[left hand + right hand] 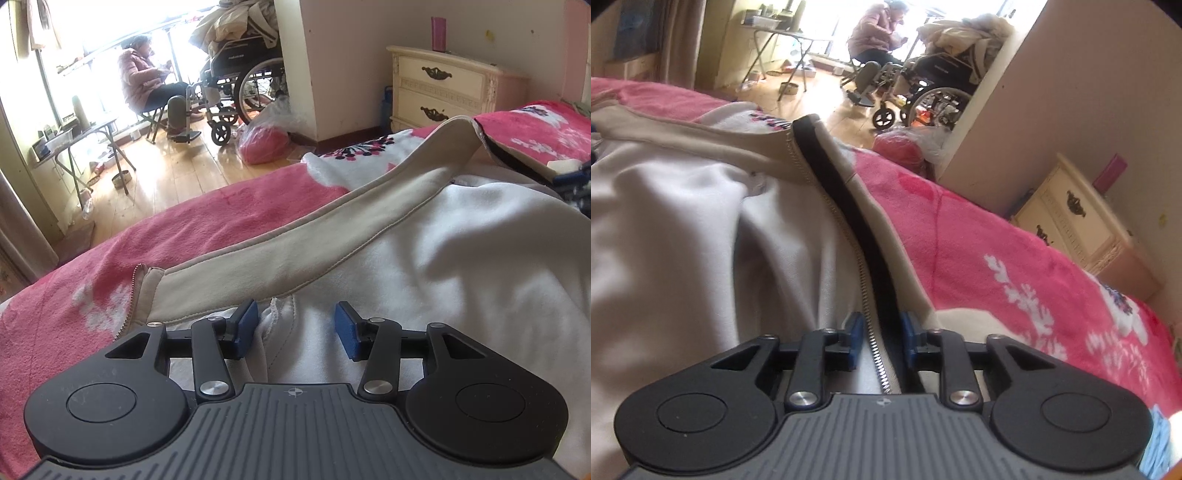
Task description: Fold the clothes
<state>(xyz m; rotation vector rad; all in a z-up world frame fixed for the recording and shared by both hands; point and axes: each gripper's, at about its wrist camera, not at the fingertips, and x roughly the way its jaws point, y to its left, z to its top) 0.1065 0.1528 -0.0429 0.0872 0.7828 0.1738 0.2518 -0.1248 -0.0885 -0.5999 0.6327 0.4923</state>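
Observation:
A white fleece-lined jacket [424, 236] with a beige outer band [295, 243] lies spread on the pink blanket [207, 221]. My left gripper [295, 326] is low over the white lining, open, with a small fold of lining between its blue pads [245, 325], untouched by the right one. In the right wrist view the jacket's front edge, a metal zipper [873, 343] beside a black strip [864, 229], runs between my right gripper's [882, 332] jaws. They stand narrowly open around that edge, and the cloth lies flat.
Past the bed's edge are a wooden floor, a wheelchair [240, 85] piled with bedding, a seated person [144, 74], a folding table [81, 136] and a red bag [262, 142]. A cream nightstand [443, 88] stands by the wall. Dark fabric [535, 162] lies at the right.

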